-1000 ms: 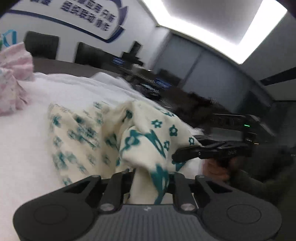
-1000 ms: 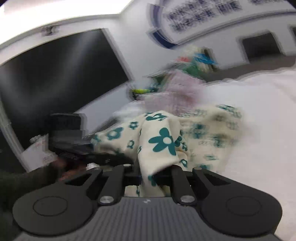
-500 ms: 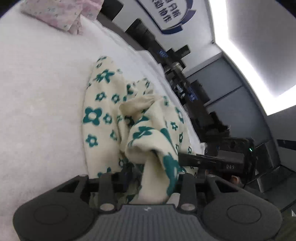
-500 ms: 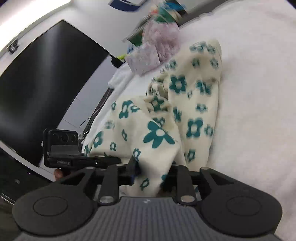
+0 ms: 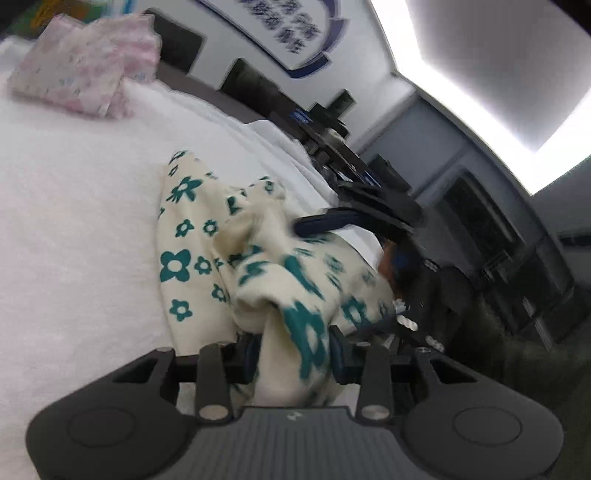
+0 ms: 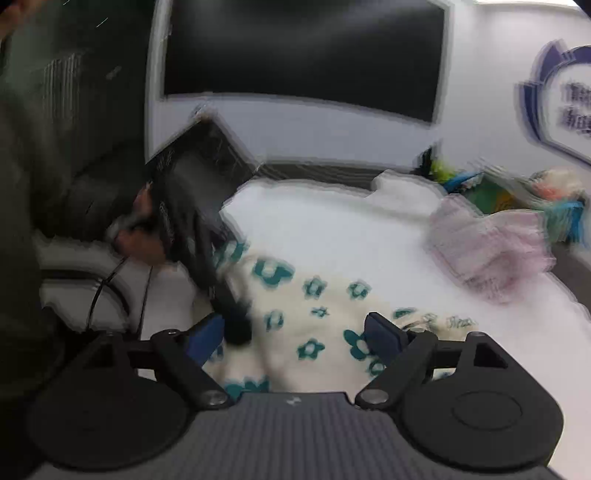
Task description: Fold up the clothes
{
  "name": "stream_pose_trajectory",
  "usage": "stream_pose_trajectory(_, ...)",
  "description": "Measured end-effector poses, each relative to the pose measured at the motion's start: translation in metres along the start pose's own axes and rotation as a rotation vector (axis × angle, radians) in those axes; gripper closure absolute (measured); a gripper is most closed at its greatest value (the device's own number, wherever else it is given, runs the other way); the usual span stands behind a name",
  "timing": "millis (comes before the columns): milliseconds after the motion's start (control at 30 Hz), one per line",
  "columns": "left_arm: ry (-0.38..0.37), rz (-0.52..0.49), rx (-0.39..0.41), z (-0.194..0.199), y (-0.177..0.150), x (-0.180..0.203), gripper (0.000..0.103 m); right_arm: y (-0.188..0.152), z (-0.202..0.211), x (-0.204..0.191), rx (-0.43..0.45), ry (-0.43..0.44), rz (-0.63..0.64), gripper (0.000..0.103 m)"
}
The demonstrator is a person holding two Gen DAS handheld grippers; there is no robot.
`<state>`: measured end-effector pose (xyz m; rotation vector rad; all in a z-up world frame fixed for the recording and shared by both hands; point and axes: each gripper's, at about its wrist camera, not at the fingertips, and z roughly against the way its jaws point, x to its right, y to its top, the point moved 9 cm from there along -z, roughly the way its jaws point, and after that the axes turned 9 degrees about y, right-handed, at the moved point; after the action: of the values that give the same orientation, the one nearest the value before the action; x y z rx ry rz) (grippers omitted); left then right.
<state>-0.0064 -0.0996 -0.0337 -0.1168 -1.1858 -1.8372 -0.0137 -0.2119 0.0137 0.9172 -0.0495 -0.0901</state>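
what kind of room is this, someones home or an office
Probably an office or meeting room, not a home: a big dark wall screen, a blue logo sign with lettering, and dark chairs behind the white-covered table.

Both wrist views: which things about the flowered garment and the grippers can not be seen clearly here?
- Flowered garment: its type and full outline; bunched, and motion-blurred in the right wrist view.
- Left gripper: its pads are hidden by the pinched fabric in the left wrist view.
- Right gripper: open; whether its fingers touch the cloth is lost to blur.
- Wall lettering: too blurred to read.
- Pink folded pile: smeared; number of items unclear.
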Motion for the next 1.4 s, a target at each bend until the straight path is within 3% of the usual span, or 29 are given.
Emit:
stream_pose_trajectory(33, 0.014, -0.064, 0.019, 0.009, -0.003, 0.002, 0.062, -0.004, -0.005, 0.003, -0.041, 0.012, 0.011, 0.034)
stream_pose_trajectory(67, 0.032, -0.133, 0.045, 0.018, -0.007, 0.005, 0.056, -0.009, -0.01, 0.006, -0.075, 0.043, -0.015, 0.048)
stream_pose_trajectory(100, 0.049, -0.202, 0.07, 0.027, -0.01, 0.008, 0.051, -0.013, -0.015, 0.008, -0.108, 0.08, -0.051, 0.073)
stream_pose_trajectory(133, 0.086, -0.297, 0.124, 0.034, -0.012, 0.013, 0.038, -0.015, -0.014, 0.008, -0.102, 0.114, -0.092, 0.079)
stream_pose_trajectory(167, 0.13, -0.402, 0.19, 0.041, -0.013, 0.018, 0.023, -0.016, -0.011, 0.007, -0.085, 0.147, -0.135, 0.081)
stream_pose_trajectory(200, 0.175, -0.508, 0.256, 0.049, -0.014, 0.024, 0.018, -0.015, -0.009, 0.008, -0.058, 0.18, -0.168, 0.084)
stream_pose_trajectory(267, 0.175, -0.667, 0.311, 0.046, -0.017, 0.038, 0.016, -0.008, 0.006, -0.001, 0.028, 0.259, -0.225, 0.085)
stream_pose_trajectory(367, 0.043, -0.8, 0.262, 0.021, -0.024, 0.058, 0.013, -0.002, 0.019, -0.011, 0.131, 0.334, -0.312, 0.085)
stream_pose_trajectory(500, -0.017, -0.961, 0.16, -0.007, -0.041, 0.072, 0.017, -0.007, 0.028, -0.037, 0.151, 0.268, -0.319, 0.085)
stream_pose_trajectory(533, -0.026, -0.983, 0.141, -0.007, -0.046, 0.072, 0.03, -0.007, 0.032, -0.047, 0.148, 0.228, -0.298, 0.085)
stream_pose_trajectory(567, -0.034, -1.005, 0.122, -0.007, -0.051, 0.073, 0.046, -0.006, 0.036, -0.057, 0.146, 0.188, -0.277, 0.082)
stream_pose_trajectory(633, -0.041, -1.052, 0.103, -0.005, -0.061, 0.074, 0.06, -0.005, 0.047, -0.074, 0.138, 0.083, -0.207, 0.066)
stream_pose_trajectory(700, -0.028, -1.106, 0.122, 0.002, -0.072, 0.075, 0.061, -0.005, 0.063, -0.09, 0.15, -0.018, -0.102, 0.016)
stream_pose_trajectory(733, -0.012, -1.133, 0.137, 0.004, -0.077, 0.077, 0.062, -0.008, 0.066, -0.095, 0.147, -0.096, -0.045, 0.01)
stream_pose_trajectory(800, 0.009, -1.156, 0.153, 0.008, -0.084, 0.08, 0.064, -0.015, 0.057, -0.102, 0.098, -0.195, 0.041, 0.009)
stream_pose_trajectory(967, 0.046, -1.155, 0.166, 0.017, -0.098, 0.082, 0.066, -0.038, 0.008, -0.114, -0.028, -0.246, 0.238, 0.009)
stream_pose_trajectory(1033, 0.076, -1.191, 0.185, 0.02, -0.102, 0.084, 0.063, -0.046, -0.011, -0.113, -0.06, -0.277, 0.306, 0.018)
stream_pose_trajectory(1100, 0.125, -1.243, 0.229, 0.024, -0.104, 0.086, 0.052, -0.049, -0.022, -0.109, -0.077, -0.204, 0.27, 0.055)
stream_pose_trajectory(1133, 0.162, -1.272, 0.26, 0.024, -0.103, 0.086, 0.04, -0.05, -0.026, -0.108, -0.084, -0.162, 0.246, 0.057)
stream_pose_trajectory(1200, 0.199, -1.317, 0.311, 0.026, -0.104, 0.087, 0.034, -0.046, -0.026, -0.106, -0.068, -0.134, 0.232, 0.071)
stream_pose_trajectory(1267, 0.218, -1.369, 0.35, 0.025, -0.107, 0.089, 0.024, -0.045, -0.024, -0.11, -0.075, -0.126, 0.262, 0.075)
stream_pose_trajectory(1400, 0.178, -1.489, 0.356, 0.011, -0.12, 0.096, 0.024, -0.045, -0.029, -0.121, -0.111, -0.121, 0.334, 0.076)
